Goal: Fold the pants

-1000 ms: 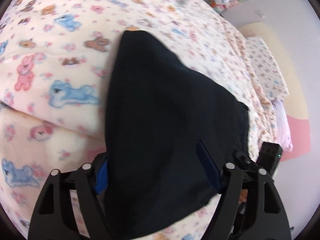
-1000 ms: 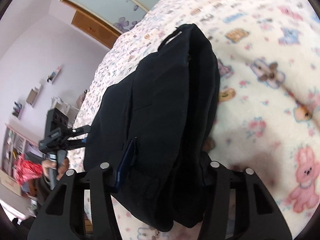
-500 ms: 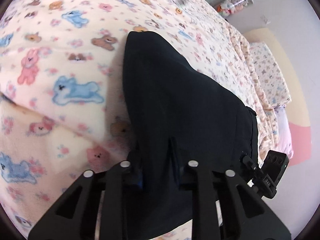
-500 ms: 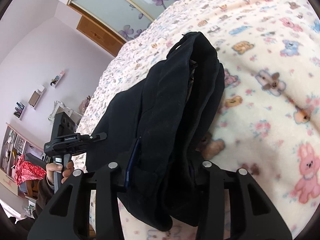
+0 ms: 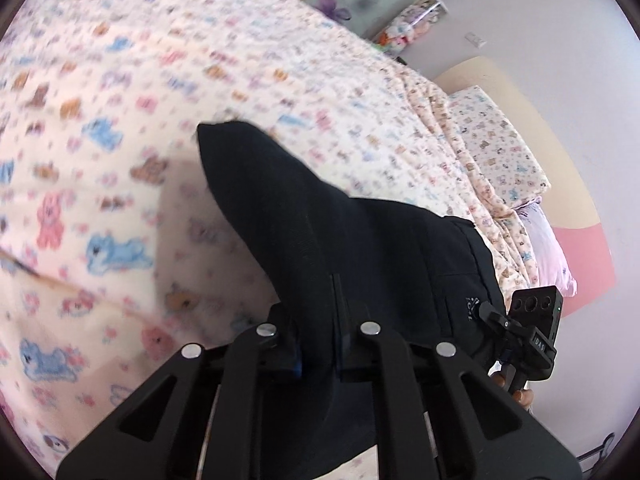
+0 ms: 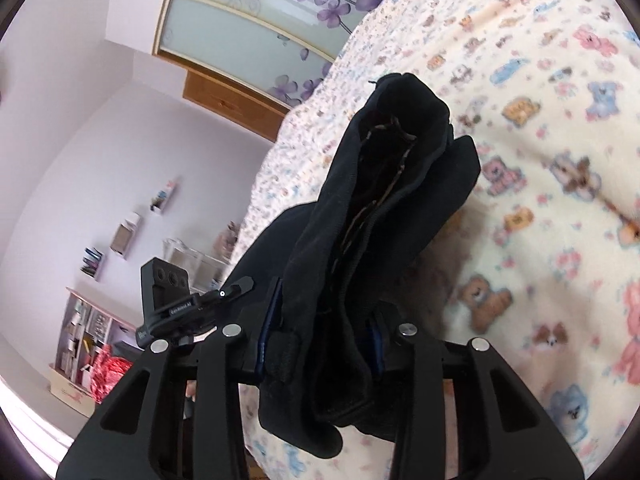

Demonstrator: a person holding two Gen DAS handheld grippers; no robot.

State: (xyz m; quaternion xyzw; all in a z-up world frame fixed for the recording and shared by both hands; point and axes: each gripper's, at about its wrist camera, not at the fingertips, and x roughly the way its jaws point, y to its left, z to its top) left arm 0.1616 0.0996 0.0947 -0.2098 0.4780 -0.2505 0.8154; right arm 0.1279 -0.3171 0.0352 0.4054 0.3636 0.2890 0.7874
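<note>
Left wrist view: the black, soft-fabric pants [image 5: 352, 248] are pinched in the left tool [image 5: 318, 354], its jaws drawn tight on a narrow ridge of cloth. The garment is lifted at the near end, its far tip trailing down toward the cream fleece blanket printed with pastel bears and bunnies [image 5: 120, 208] that covers the bed; whether that tip touches cannot be told through the motion blur.

Right wrist view: the right tool [image 6: 320, 340] is clamped on a thick bunch of the same pants [image 6: 380, 220], several layers stacked between the jaws, a seam or lining showing in the open fold. The left tool [image 6: 224, 300] is seen just beside the garment's other edge.

Step judged in hand: the doubled garment is held at both near corners, ready to be carried over or laid down.

Notes for doing it well:
- Both grips should be kept firm; the right bundle is bulky and layers could slip unevenly.
- The tools should be held level and apart so the near edge is taut.
- The far end should be lowered first, then the near edge drawn over it, edges matched.
- Release should wait until the cloth lies flat on the blanket.
</note>
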